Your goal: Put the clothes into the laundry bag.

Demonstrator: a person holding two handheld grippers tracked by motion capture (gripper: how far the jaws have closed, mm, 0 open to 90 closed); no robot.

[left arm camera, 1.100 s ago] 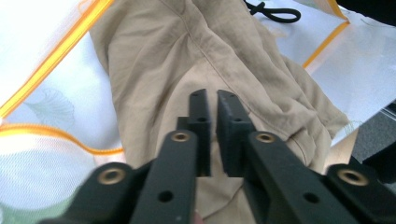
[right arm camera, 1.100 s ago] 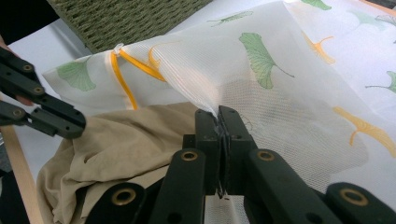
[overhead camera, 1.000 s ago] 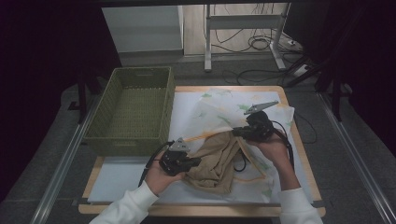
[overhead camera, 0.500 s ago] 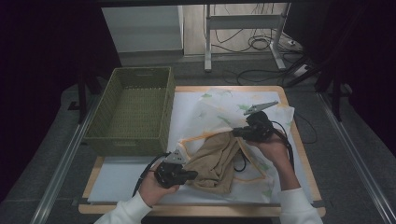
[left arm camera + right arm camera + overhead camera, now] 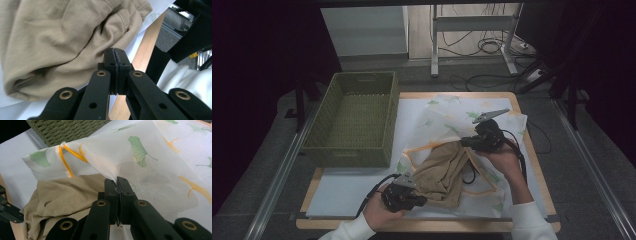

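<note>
Right gripper [image 5: 117,182] pinching mesh laundry bag [image 5: 150,162] open; left gripper [image 5: 115,56] closed empty beside khaki garment [image 5: 57,40], centre frame; regrasping garment next.

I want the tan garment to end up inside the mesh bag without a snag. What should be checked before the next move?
1. Right gripper shut on the mesh laundry bag, lifting its edge: ok.
2. Left gripper gripping the tan garment: not ok, fingers shut with nothing between them.
3. Garment partly under the bag's edge: ok.
4. Bag opening wide enough: cannot tell.
5. Green basket apart from the work: ok.
</note>
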